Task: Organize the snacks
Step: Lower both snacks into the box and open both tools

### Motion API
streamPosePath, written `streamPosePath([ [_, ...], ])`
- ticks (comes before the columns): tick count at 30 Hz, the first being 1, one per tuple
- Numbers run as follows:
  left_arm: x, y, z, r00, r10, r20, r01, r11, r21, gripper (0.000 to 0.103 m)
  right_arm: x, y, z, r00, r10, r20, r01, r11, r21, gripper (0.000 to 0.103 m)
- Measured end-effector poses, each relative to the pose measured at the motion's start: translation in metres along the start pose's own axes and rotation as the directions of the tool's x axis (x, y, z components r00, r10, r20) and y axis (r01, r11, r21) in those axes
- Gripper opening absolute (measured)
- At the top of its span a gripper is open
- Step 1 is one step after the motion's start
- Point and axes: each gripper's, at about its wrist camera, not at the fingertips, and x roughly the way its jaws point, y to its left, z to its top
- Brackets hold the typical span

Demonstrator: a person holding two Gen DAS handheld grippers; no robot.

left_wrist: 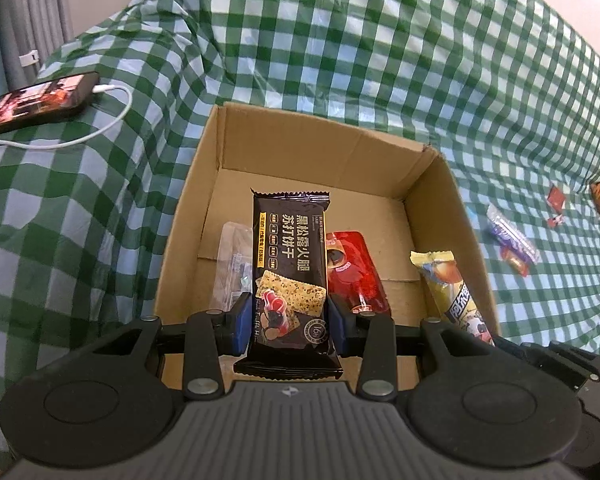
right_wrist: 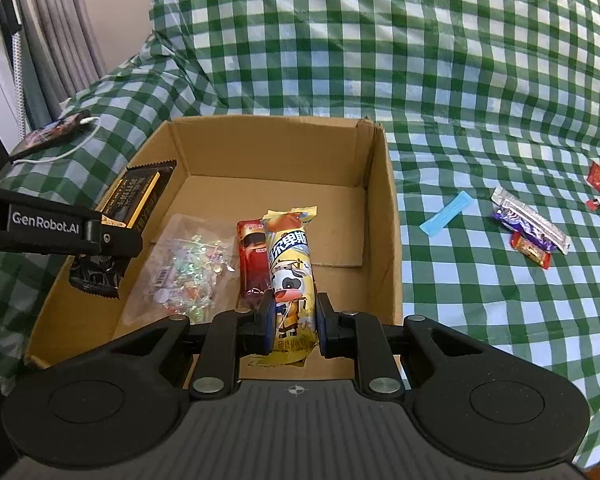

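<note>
A: Entry. Step in hand: both grippers over the open cardboard box (right_wrist: pixel 376 216), each carrying a snack for deposit. Left gripper (left_wrist: pixel 288 320): jaws pinching the black soda-cracker packet (left_wrist: pixel 290 264) across its lower half, packet upright above the box floor. Right gripper (right_wrist: pixel 294 320): jaws pinching the yellow cow-print snack stick (right_wrist: pixel 290 272) near its lower end.

B: Contents of the box already?

A: A clear bag of small glittery pieces (right_wrist: pixel 184 272) at left and a red packet (right_wrist: pixel 252 264) in the middle, both flat on the floor. Far and right parts of the floor are bare.

B: What remains outside?

A: On the green checked cloth (right_wrist: pixel 460 80) to the right: a silver-purple wrapper (right_wrist: pixel 532 224), a small red-orange sweet (right_wrist: pixel 530 250), a blue strip (right_wrist: pixel 446 214), small red pieces (right_wrist: pixel 598 176) further off. A phone (left_wrist: pixel 36 98) on charge lies far left.

B: Next move?

A: My judgement: lower each packet close to the floor, crackers left, stick toward the bare right side, then spread the jaws. Neither is released yet.
</note>
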Motion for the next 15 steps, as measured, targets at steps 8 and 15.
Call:
streamPosePath([
  [8, 0.032, -0.002, 0.005, 0.999, 0.031, -0.032, -0.03, 0.999, 0.036, 0.043, 0.028, 0.002, 0.005, 0.999, 0.0, -0.032, -0.001, 1.0, -0.001, 0.021],
  [15, 0.037, -0.005, 0.008, 0.999, 0.048, -0.023, -0.046, 0.996, 0.079, 0.095, 0.04, -0.002, 0.01, 0.999, 0.016, -0.047, -0.014, 0.999, 0.034, 0.036],
])
